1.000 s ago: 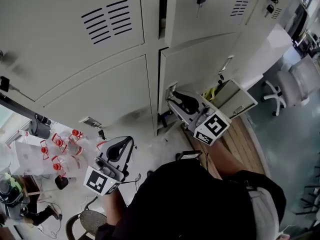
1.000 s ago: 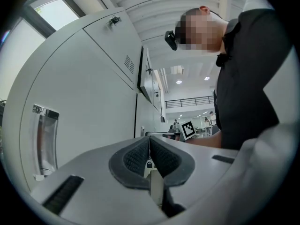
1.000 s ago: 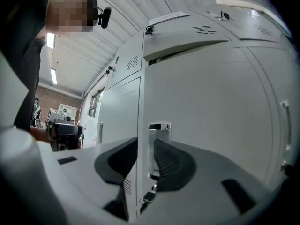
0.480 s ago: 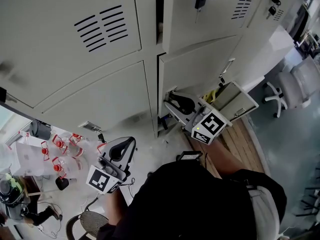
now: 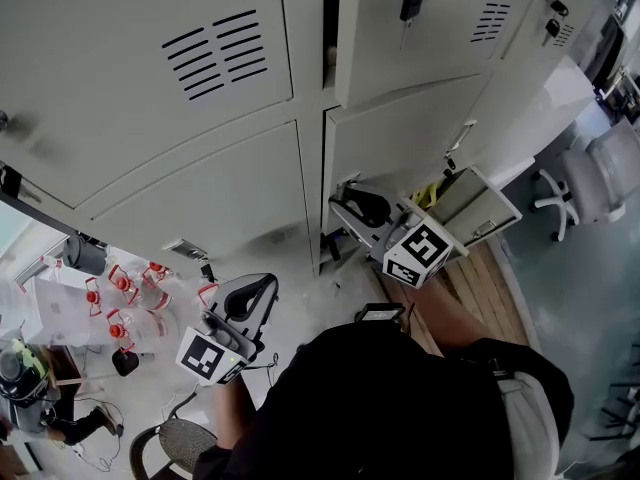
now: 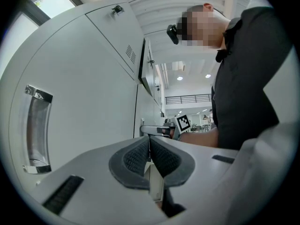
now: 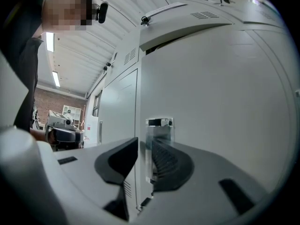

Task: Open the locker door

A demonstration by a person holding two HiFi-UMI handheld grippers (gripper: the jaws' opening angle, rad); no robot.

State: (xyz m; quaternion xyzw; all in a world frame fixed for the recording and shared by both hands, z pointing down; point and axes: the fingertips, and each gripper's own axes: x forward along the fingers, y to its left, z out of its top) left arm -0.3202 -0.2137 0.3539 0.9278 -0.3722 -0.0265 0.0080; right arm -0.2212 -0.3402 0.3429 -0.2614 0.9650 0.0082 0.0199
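We see the right gripper (image 5: 350, 203) low against the bank of pale grey sheet-metal lockers, its tips at the left edge of the lower right locker door (image 5: 400, 133). That door lies flush with its frame, and only a thin dark seam shows beside it. In the right gripper view the gripper (image 7: 140, 146) has its jaws a little apart. The door's clear plastic pull handle (image 7: 159, 139) stands in that narrow gap, close to the ribbed right pad (image 7: 166, 165). The smooth left pad (image 7: 119, 158) sits clear of the handle, with bare door between them, so nothing is clamped.

The left gripper (image 5: 258, 288) hangs free over the pale floor (image 5: 300, 308), apart from the lockers. In its own view the gripper (image 6: 149, 144) has its two ribbed dark pads pressed together with nothing held. Beside it we see the flat, smooth lower left locker door (image 6: 84, 102) with its own clear curved handle (image 6: 35, 125).

Above the task door, the upper right locker door (image 5: 440, 28) stands ajar, with a dark gap along its left edge and a black-headed key (image 5: 410, 3) hanging from its lock. The upper left door carries slanted louvre vents (image 5: 215, 38).

To the right there is a strip of wooden boards (image 5: 480, 278), then open floor with a white office chair (image 5: 580, 183).
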